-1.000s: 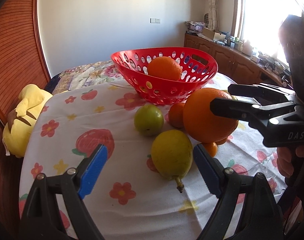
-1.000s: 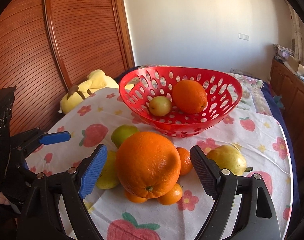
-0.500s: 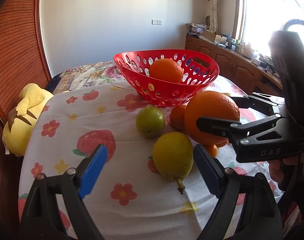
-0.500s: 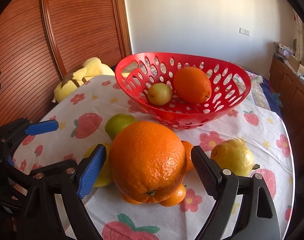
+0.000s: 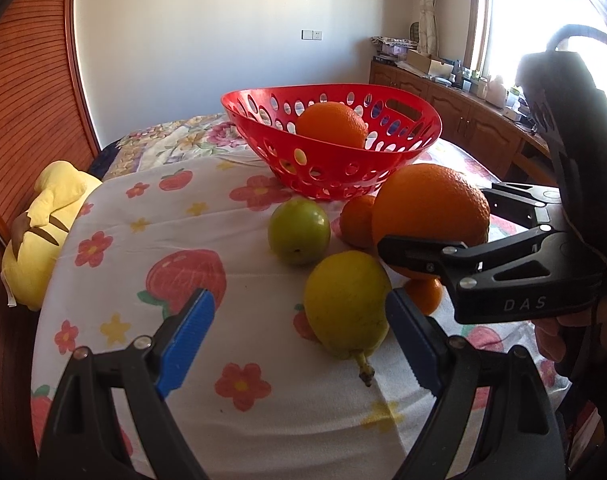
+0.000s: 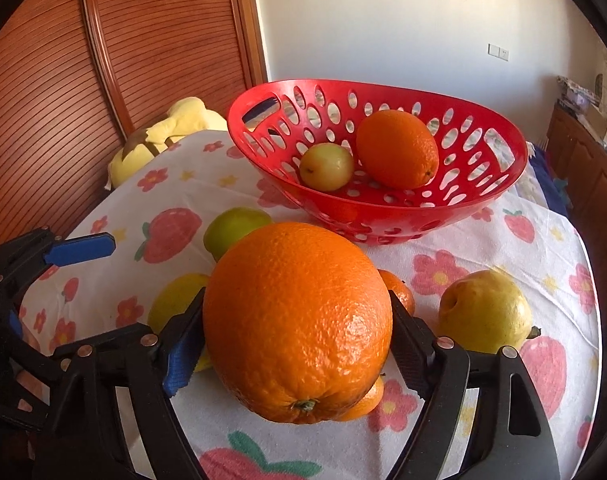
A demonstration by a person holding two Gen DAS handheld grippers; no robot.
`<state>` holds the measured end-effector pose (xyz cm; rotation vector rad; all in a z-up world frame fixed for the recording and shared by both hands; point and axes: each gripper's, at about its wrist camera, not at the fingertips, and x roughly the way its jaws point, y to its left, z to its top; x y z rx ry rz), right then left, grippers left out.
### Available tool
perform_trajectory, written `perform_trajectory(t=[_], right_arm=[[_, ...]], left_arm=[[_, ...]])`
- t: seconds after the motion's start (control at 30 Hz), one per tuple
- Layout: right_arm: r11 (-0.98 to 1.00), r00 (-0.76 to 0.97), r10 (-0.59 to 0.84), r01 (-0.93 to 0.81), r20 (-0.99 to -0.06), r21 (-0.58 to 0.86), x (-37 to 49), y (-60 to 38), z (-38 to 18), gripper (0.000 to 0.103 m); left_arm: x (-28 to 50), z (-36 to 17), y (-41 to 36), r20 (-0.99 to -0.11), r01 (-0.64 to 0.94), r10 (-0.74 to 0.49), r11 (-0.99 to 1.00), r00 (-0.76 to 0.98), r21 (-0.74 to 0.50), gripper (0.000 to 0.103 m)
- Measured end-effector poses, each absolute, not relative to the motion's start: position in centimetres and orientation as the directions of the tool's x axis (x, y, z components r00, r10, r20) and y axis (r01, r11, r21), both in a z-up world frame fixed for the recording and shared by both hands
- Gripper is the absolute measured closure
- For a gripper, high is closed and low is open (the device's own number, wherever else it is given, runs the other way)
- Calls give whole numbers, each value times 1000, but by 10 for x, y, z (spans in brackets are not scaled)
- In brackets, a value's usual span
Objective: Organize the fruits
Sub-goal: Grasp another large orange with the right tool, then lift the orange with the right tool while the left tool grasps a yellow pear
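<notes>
My right gripper [image 6: 297, 344] is shut on a big orange [image 6: 297, 320], its pads pressed on both sides; the orange [image 5: 429, 210] also shows in the left wrist view above small tangerines [image 5: 357, 220]. My left gripper [image 5: 299, 336] is open and empty, with a yellow pear [image 5: 345, 304] between its fingers. A green fruit [image 5: 299, 230] lies behind the pear. The red basket [image 6: 483, 200] holds an orange [image 6: 397, 148] and a small green fruit [image 6: 326, 166]. Another yellow pear [image 6: 483, 312] lies to the right.
The round table has a white cloth with strawberries and flowers [image 5: 183, 276]. A yellow plush toy [image 5: 43, 224] sits off the table's left edge by a wooden slatted door [image 6: 103, 60]. Wooden cabinets [image 5: 483, 128] stand far right under a window.
My right gripper has closed its fingers onto the big orange and moved closer to it. The left gripper has come a little nearer to the pear and stays open.
</notes>
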<state>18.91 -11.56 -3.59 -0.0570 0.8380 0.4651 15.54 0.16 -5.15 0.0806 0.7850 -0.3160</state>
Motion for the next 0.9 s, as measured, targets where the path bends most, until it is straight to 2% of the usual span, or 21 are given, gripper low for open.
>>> perform_trajectory(t=[0.57, 0.9], right_arm=[[898, 631, 406, -409, -661, 162, 177, -132, -9, 21], [909, 651, 388, -389, -652, 152, 167, -154, 4, 21]], left_arm=[[171, -60, -14, -732, 342, -273, 938, 624, -57, 15], [186, -68, -28, -763, 351, -265, 935, 589, -53, 16]])
